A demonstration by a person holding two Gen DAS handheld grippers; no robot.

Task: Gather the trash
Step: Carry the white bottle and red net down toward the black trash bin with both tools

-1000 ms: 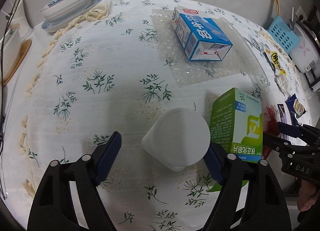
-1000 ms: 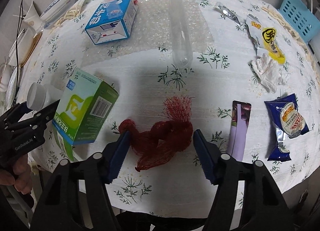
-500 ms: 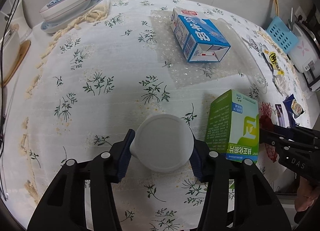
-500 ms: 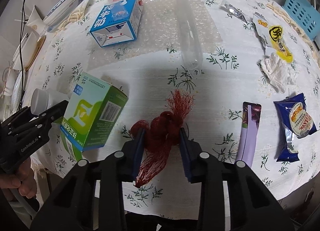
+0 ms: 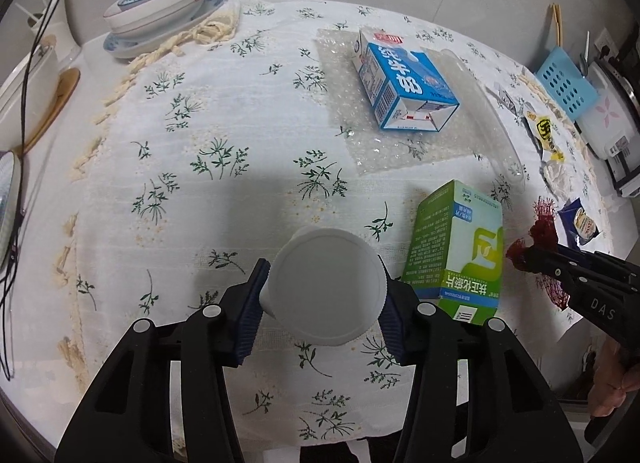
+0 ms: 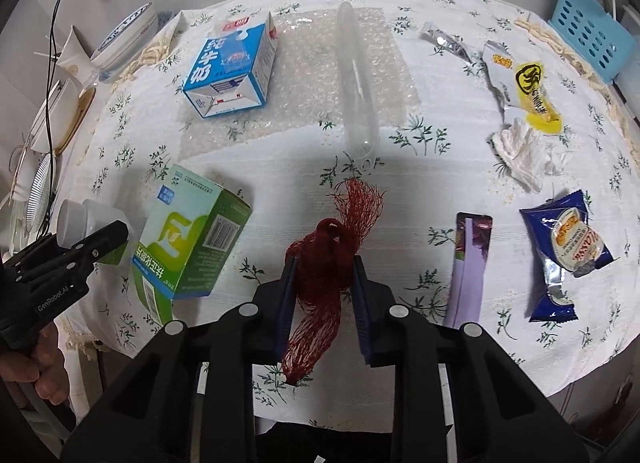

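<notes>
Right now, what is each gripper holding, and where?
Left gripper: white bottle, by its sides. Right gripper: red mesh bag, around its bunched middle.

I see a white bottle point(image 5: 326, 289) between my blue pads point(image 5: 252, 315), dark red netting point(image 6: 326, 263), a green box point(image 6: 192, 247), and white tablecloth point(image 5: 240, 111) sprigged green.

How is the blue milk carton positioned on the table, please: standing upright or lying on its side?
Lying on its side. The blue milk carton rests on the bubble wrap with its folded bottom facing the camera.
</notes>
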